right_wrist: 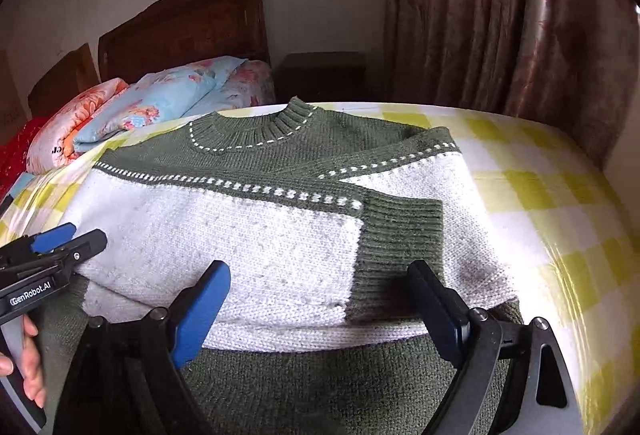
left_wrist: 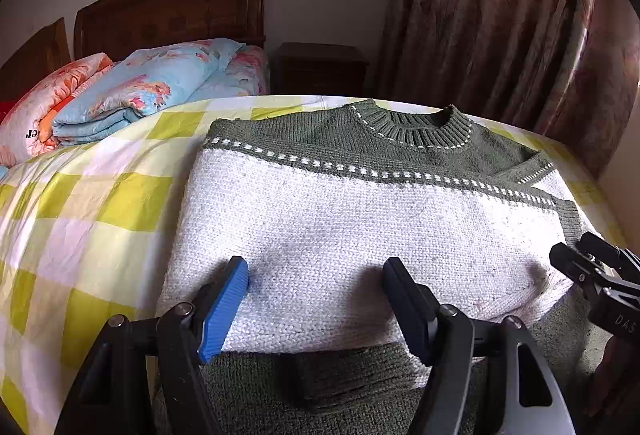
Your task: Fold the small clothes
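A green and white knitted sweater [left_wrist: 360,219] lies flat on the checked bed sheet [left_wrist: 80,203], collar at the far side. One sleeve is folded across the white body [right_wrist: 240,235], its green cuff [right_wrist: 400,231] lying on top. My left gripper [left_wrist: 315,267] hovers open over the near white part, nothing between its fingers. My right gripper [right_wrist: 318,269] stands wide open just in front of the cuff, also with nothing in it. Each gripper shows at the edge of the other's view: the right gripper [left_wrist: 576,246] and the left gripper [right_wrist: 86,233], held by a hand [right_wrist: 28,355].
Folded flowered quilts [left_wrist: 132,91] are stacked at the bed's far left, below a dark wooden headboard [left_wrist: 180,7]. A dark nightstand [left_wrist: 320,69] and a long patterned curtain [left_wrist: 500,15] stand behind the bed. The sheet's right edge [right_wrist: 580,235] drops off near the wall.
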`<state>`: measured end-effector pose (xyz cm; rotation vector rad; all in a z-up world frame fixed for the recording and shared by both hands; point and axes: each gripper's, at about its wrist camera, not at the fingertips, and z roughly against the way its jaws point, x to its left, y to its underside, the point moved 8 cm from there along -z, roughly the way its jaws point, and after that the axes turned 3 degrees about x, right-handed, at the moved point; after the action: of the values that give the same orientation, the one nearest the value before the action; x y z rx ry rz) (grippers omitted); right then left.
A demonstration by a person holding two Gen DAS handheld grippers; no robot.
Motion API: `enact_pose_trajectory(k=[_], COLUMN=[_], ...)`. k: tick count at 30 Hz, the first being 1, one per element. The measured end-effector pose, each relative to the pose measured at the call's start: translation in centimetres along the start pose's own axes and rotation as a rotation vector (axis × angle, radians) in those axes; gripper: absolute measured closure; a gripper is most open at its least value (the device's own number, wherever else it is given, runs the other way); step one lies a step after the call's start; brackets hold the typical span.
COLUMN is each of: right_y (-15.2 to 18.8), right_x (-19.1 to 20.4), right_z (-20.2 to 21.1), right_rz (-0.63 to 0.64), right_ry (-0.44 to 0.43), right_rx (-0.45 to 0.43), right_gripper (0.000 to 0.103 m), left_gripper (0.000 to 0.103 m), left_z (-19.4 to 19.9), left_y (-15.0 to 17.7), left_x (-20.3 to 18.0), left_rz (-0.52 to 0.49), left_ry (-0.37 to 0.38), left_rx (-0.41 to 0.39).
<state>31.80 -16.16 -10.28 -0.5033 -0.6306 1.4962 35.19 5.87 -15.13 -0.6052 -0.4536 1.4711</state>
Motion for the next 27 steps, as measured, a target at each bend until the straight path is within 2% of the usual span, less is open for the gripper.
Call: enact_pose_trajectory(k=[2, 4, 7, 10, 15, 19, 20, 21, 23, 24, 26, 27], right_y=[-0.2, -0.3, 0.0, 0.2, 0.0, 0.7, 1.1, 1.5, 2.8, 3.5, 5.3, 5.9], right_x=[-1.0, -0.7, 1.1, 1.9, 0.1, -0.7, -0.2, 0.4, 2.0, 2.6, 2.4, 1.7], right_z=[0.6, 0.9, -0.5, -1.2, -0.6, 2.1, 2.9, 3.5, 3.8, 3.6, 2.0, 1.8], right_rz=[-0.040, -0.035, 0.040, 0.101, -0.001, -0.076, -0.079, -0.065, 0.016, 0.069, 0.147, 0.138], right_ry=[0.030, -0.010, -0.037, 0.028, -0.022, -0.041, -0.083, -0.115, -0.117, -0.093, 0.000, -0.001], right_rx=[-0.032, -0.046, 0.019, 0.054, 0.023, -0.015, -0.018, -0.013, 0.033, 0.066, 0.153, 0.162], right_gripper=[0.000, 0.000, 0.000, 0.000, 0.000, 0.000, 0.000, 0.000, 0.000, 0.000, 0.000, 0.000], left_gripper=[0.032, 0.032, 0.032, 0.032, 0.032, 0.036, 0.037, 0.037, 0.036, 0.036, 0.036, 0.033], left_z=[0.0, 0.0, 0.0, -0.1, 0.1, 2.4, 3.4, 4.3, 5.4, 5.4, 4.2, 3.7], left_y=[0.0, 0.0, 0.0, 0.0, -0.1, 0.7, 1.2, 1.7, 3.0, 3.9, 5.7, 6.5], left_x=[0.0, 0.0, 0.0, 0.1, 0.1, 0.0, -0.5, -1.3, -3.5, -4.3, -4.3, -3.6], left_rz=[-0.001, -0.002, -0.002, 0.005, 0.016, 0.003, 0.013, 0.028, 0.014, -0.032, -0.121, -0.130], left_ry=[-0.004, -0.006, -0.007, 0.004, 0.002, -0.136, -0.116, -0.053, 0.084, 0.097, 0.002, -0.023], left_rx=[0.000, 0.000, 0.000, 0.002, -0.003, -0.040, -0.050, -0.054, -0.035, -0.012, 0.041, 0.060])
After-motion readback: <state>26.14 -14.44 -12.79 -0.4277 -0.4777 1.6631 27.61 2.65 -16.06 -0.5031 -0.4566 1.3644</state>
